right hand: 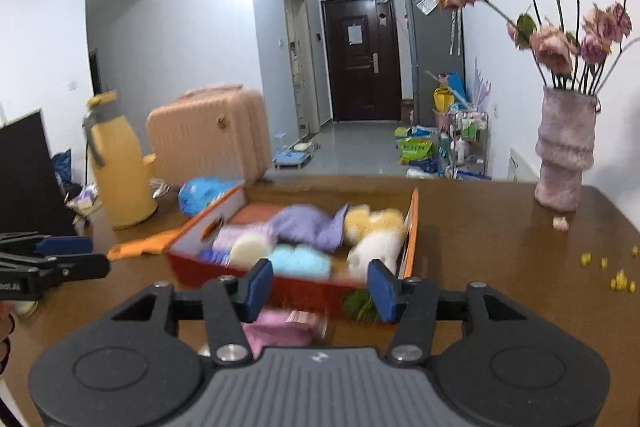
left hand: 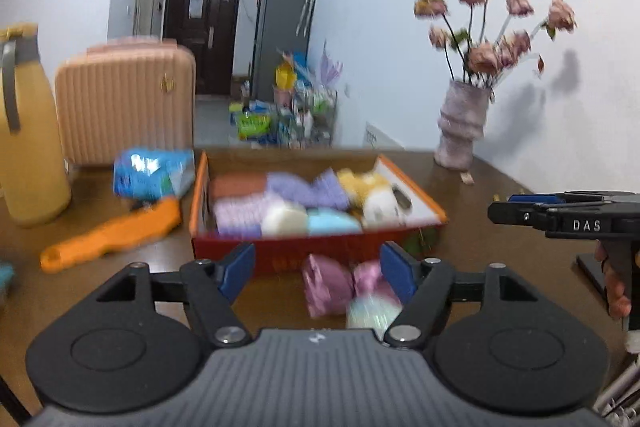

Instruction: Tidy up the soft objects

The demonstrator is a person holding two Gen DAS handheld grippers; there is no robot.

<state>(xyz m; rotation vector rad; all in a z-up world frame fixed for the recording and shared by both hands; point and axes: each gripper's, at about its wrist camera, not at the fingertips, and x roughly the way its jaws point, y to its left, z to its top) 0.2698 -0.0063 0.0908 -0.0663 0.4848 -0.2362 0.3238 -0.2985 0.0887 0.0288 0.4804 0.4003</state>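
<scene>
Now, left gripper (left hand: 318, 269): jaws standing apart, nothing pinched between them, blue pads bare.
Right gripper (right hand: 320, 289): jaws parted too, holding nothing.
Pink soft bundle (left hand: 326, 287): lying on the counter (left hand: 500, 259) just in front of the box, below the open jaws, blurred.
Pale round soft piece (left hand: 372, 311): just beside the pink one, nearer the camera.
Red and orange box (right hand: 412, 227): mid-counter, packed with soft items (right hand: 304, 223), purple, yellow, white, light blue.
Orange brush (left hand: 112, 231): flat on the counter left of the box.
Vase of dried roses (right hand: 564, 151): far right, near the wall.
Yellow flask (right hand: 120, 167) and pink suitcase (right hand: 208, 139): far left, behind the box.
</scene>
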